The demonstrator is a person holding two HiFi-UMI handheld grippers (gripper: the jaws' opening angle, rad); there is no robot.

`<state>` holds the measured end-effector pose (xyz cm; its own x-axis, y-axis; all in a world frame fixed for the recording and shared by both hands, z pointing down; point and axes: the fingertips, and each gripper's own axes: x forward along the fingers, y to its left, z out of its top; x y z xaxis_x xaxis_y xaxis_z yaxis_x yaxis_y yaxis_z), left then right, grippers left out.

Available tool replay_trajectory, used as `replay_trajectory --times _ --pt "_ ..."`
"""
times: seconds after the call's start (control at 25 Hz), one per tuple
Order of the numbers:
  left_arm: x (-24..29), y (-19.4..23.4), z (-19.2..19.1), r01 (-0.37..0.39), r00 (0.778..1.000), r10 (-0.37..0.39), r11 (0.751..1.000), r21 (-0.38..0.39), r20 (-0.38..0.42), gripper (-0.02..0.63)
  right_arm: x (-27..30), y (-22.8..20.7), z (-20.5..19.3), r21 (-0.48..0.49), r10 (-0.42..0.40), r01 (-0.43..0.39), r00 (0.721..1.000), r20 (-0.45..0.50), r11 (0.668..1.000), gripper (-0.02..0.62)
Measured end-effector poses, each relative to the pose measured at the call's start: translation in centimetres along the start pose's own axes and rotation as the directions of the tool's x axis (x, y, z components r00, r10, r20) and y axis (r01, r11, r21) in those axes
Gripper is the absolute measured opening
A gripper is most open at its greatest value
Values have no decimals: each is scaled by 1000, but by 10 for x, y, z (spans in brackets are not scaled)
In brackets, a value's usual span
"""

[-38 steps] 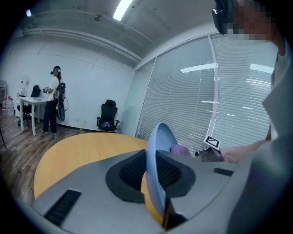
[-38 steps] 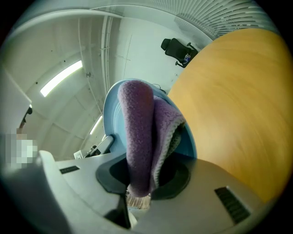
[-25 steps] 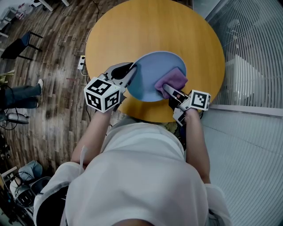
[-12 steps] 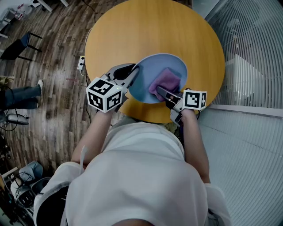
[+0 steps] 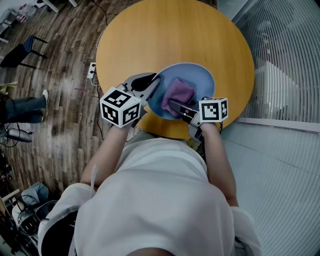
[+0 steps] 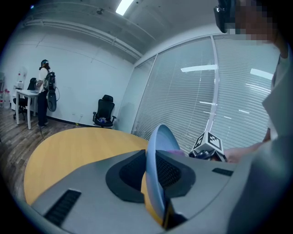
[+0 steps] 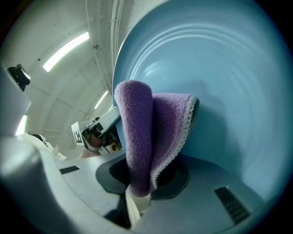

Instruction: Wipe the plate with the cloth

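both fingers pairs clenched: left gripper (image 5: pixel 153 83) on plate (image 5: pixel 198 79) rim, right gripper (image 5: pixel 173 105) on cloth (image 5: pixel 181 90), pressed agst plate.

light: cool, even indoor light. source: ceiling strip (image 6: pixel 124 5) in the left gripper view, more strips (image 7: pixel 66 51) in the right gripper view. head view: dimmer, floor (image 5: pixel 50 75) dark, table (image 5: pixel 165 35) with a soft sheen. both gripper views: fisheye, black corners, lines bowed at the edges. glare: pale rings on the plate (image 7: pixel 219 91). blur: my right tongs (image 7: pixel 139 183), close under the lens, soft.
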<state>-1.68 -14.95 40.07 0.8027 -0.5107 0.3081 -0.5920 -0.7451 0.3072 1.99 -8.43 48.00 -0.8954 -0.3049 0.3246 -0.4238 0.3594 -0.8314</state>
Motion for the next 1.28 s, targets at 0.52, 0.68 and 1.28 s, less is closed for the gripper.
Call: replay_trajectory --times 0.52,0.68,1.28 --pt "3 -9 -8 18 1000 -18 1000 4 -15 41 27 22 -18 -53 54 -62 988 -142 997 87" --pt "1 -5 -6 14 1000 -14 1000 -5 -11 41 26 20 -15 -45 48 -54 991 -124 998 87" --pt "0 15 2 -9 1000 9 1000 -2 8 41 -21 -21 1 102 11 -15 999 34 995 87"
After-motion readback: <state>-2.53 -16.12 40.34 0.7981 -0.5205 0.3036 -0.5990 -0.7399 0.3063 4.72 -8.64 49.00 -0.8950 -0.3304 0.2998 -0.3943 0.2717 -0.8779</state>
